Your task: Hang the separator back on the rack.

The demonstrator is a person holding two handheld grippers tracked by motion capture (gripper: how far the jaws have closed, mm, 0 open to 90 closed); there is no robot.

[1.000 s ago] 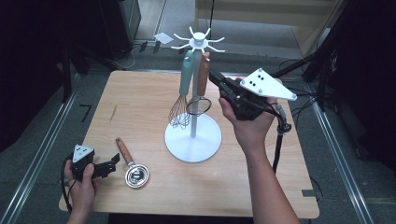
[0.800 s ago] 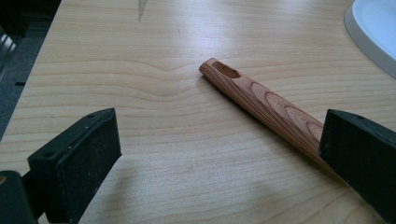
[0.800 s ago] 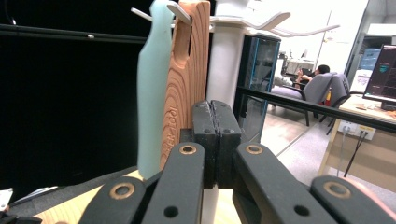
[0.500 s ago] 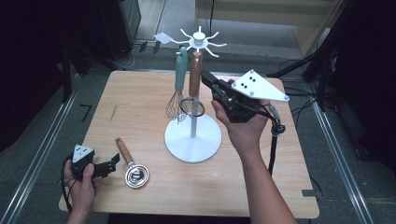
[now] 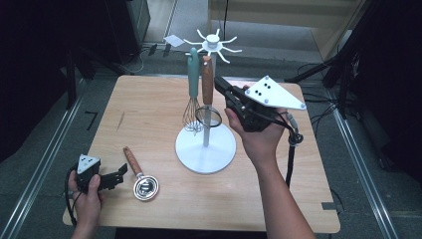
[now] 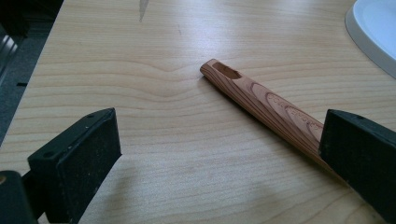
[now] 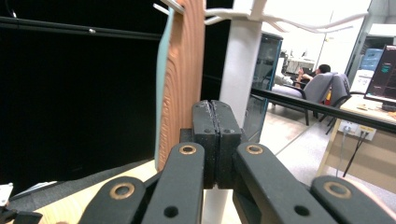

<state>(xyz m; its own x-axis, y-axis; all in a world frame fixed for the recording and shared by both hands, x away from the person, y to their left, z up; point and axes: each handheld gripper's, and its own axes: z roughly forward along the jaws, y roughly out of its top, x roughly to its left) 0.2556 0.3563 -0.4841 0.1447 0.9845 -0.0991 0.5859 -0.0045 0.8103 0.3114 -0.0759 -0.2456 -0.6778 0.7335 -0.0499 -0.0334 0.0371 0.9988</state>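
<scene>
- High view: the right gripper [image 5: 222,88] is held up beside the white rack [image 5: 205,148], which stands near the middle of the wooden surface [image 5: 149,102]. Its fingers are pressed together with nothing between them, and their tips sit just beside the wooden-handled strainer [image 5: 208,94] hanging from the rack; whether they touch its handle I cannot tell.
- A teal-handled whisk [image 5: 192,89] hangs on the rack next to the strainer, the 2 handles side by side.
- The left gripper [image 5: 118,175] rests low at the near left corner of the surface, held in the left hand [image 5: 87,196]. Just beside its tips lies a wooden-handled scoop [image 5: 140,174], its metal bowl toward the near edge.
- Left gripper view: the 2 fingers [image 6: 77,161] stand wide apart, holding nothing. The scoop's handle [image 6: 261,107] lies flat on the surface between them, running under the finger at the view's right; its slotted end points away. The rack's white base [image 6: 373,32] shows at the top right corner.
- Right gripper view: the fingers [image 7: 204,135] are shut against each other, empty. The strainer's wooden handle [image 7: 184,79] hangs upright immediately to their left, with the teal handle [image 7: 163,84] behind it and the rack's white post [image 7: 240,70] just to their right.
</scene>
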